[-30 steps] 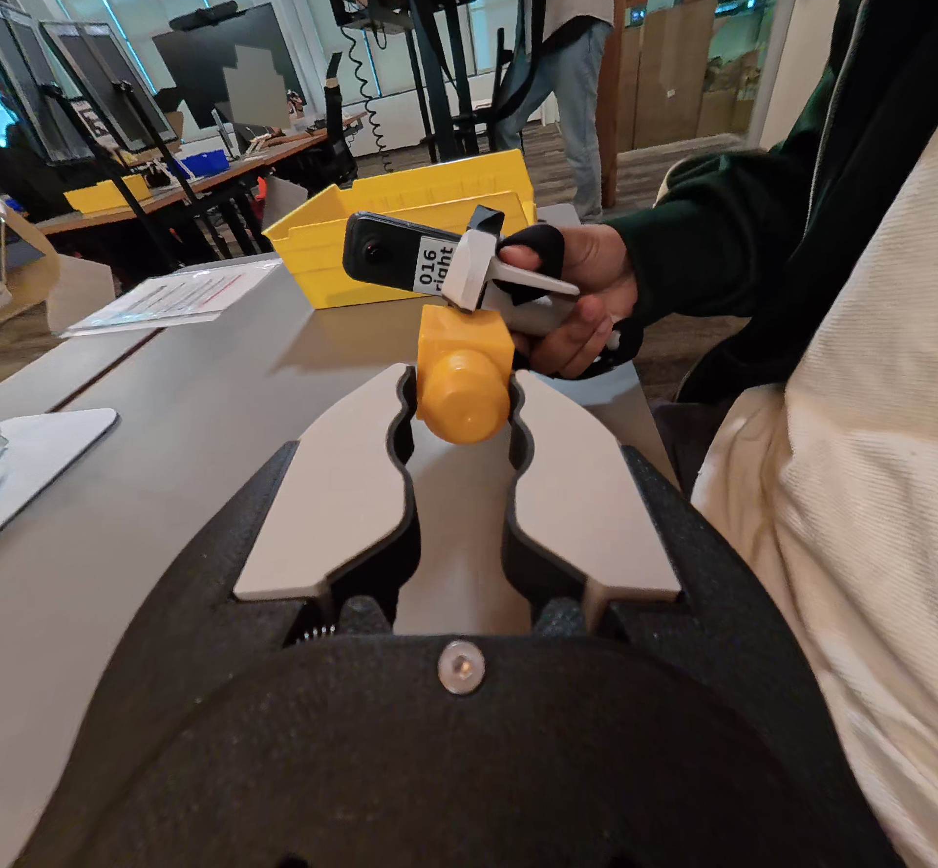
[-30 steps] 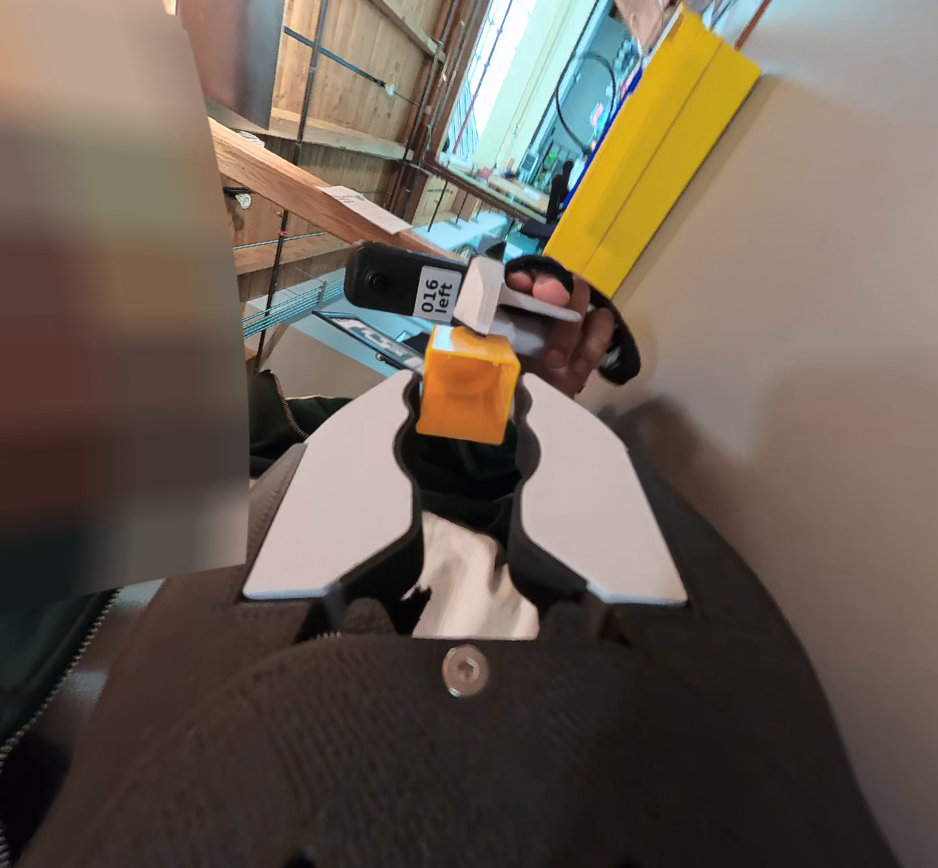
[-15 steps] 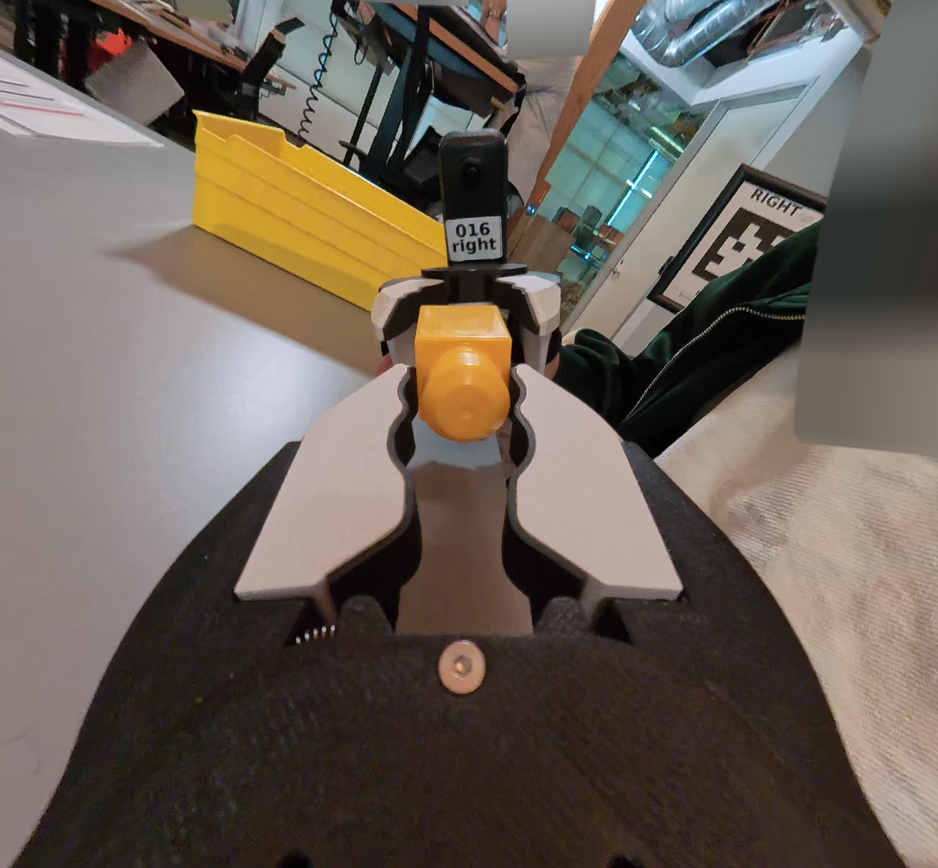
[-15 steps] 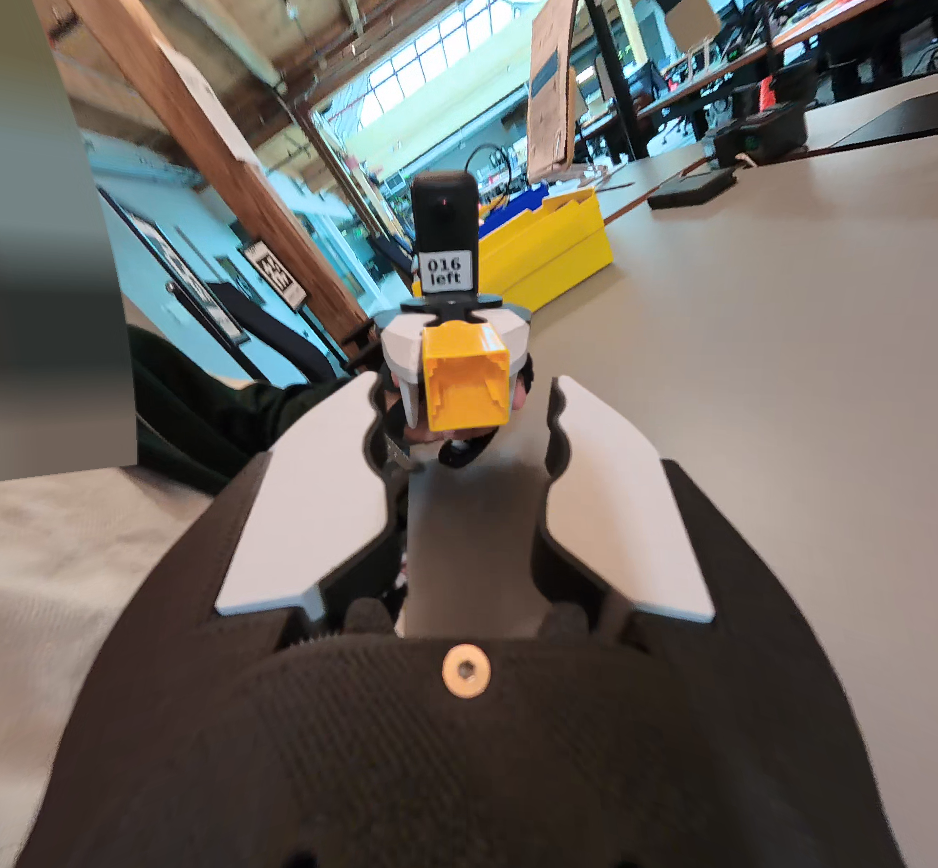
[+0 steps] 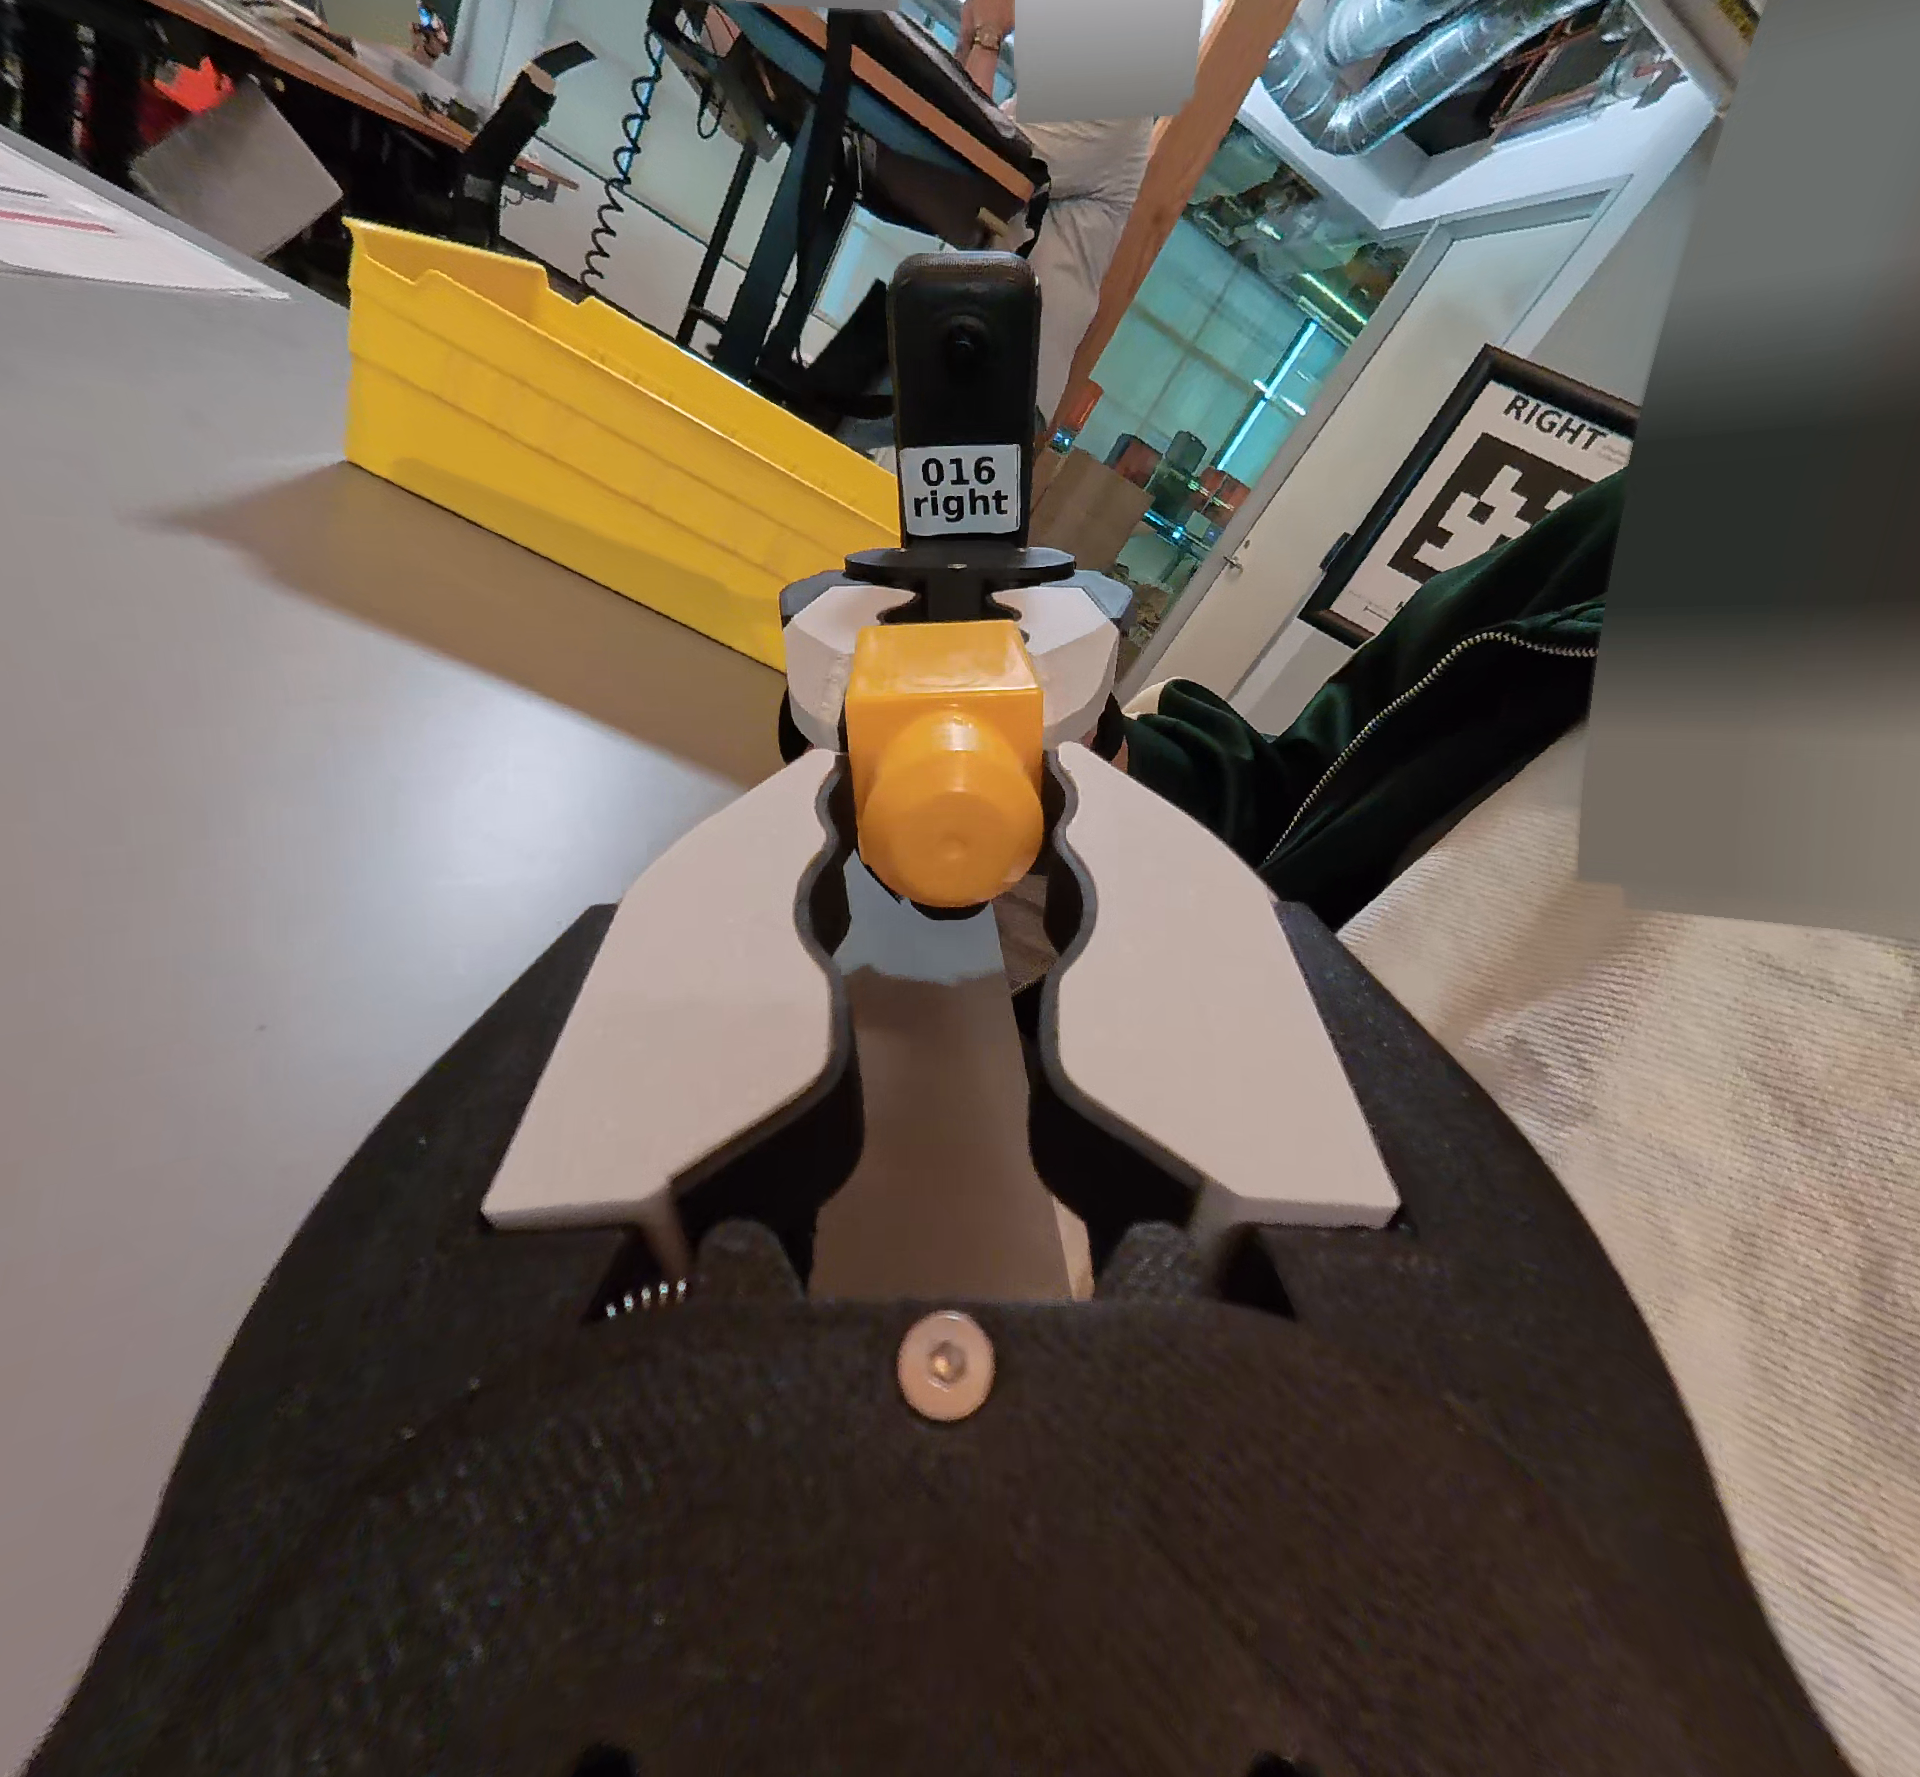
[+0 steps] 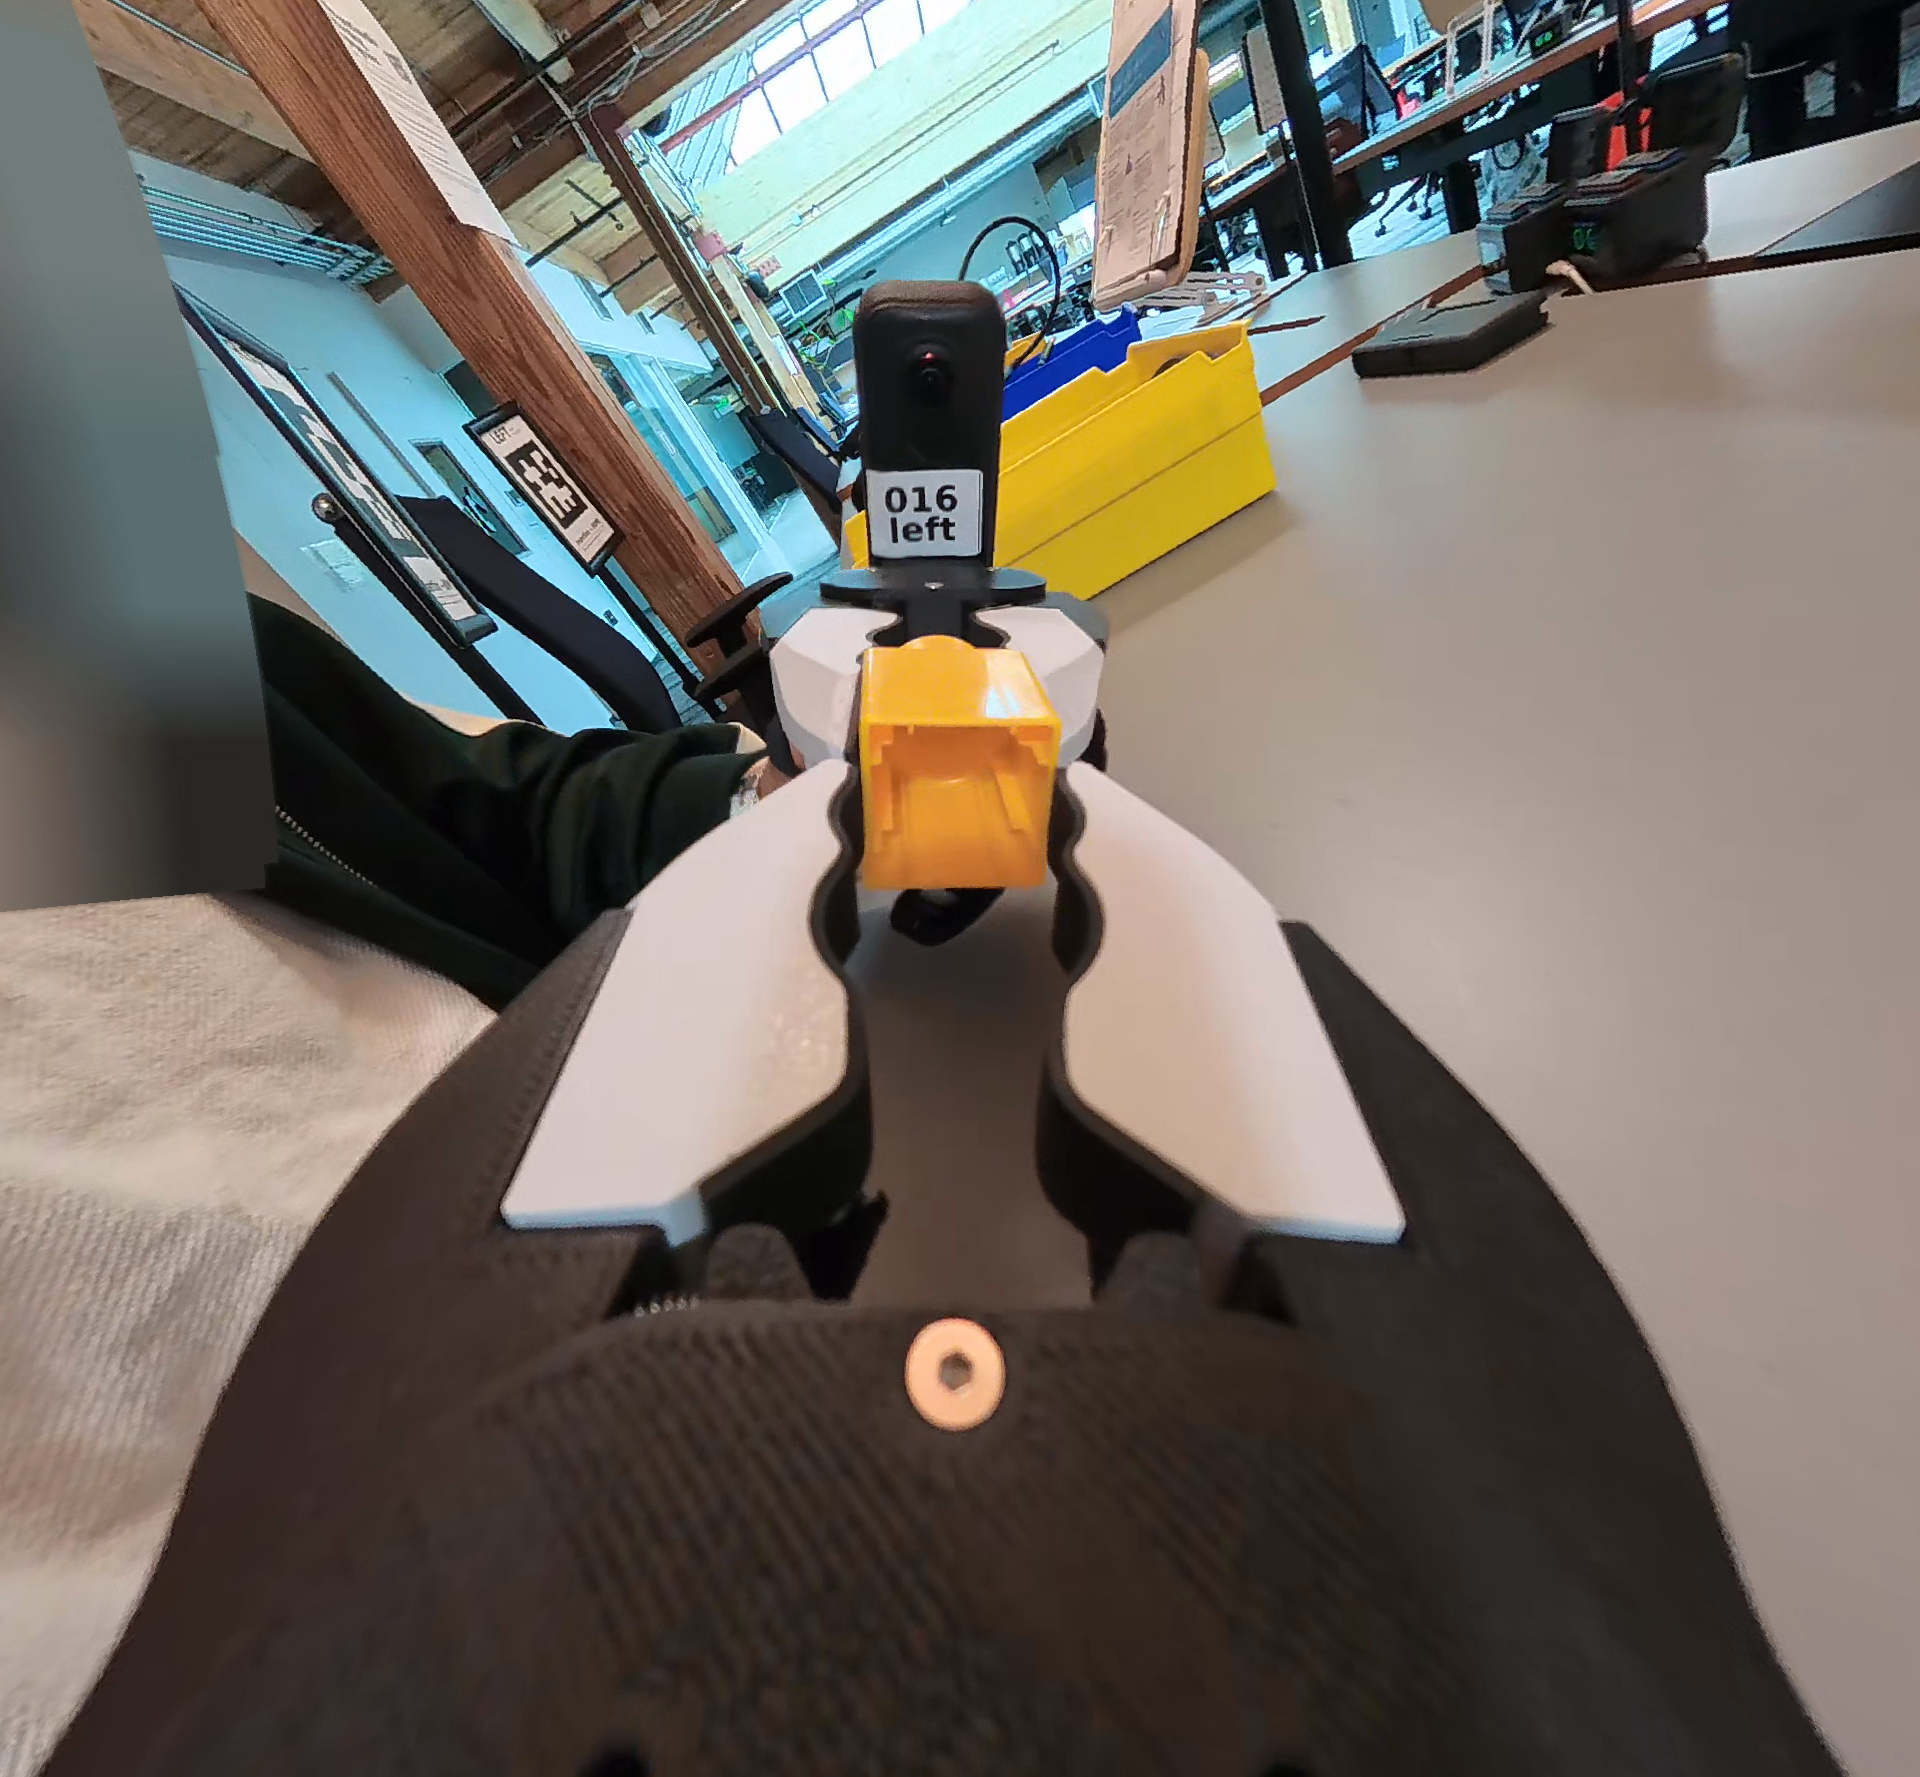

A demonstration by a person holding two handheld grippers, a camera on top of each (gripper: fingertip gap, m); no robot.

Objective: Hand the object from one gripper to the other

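Object hollow end, right view only

Your left gripper and right gripper point straight at each other, nose to nose, tips meeting. Both pairs of fingers are drawn in on the same held piece, each from its own end. Both sit level, cameras upright. Dark green sleeve trails behind your right.
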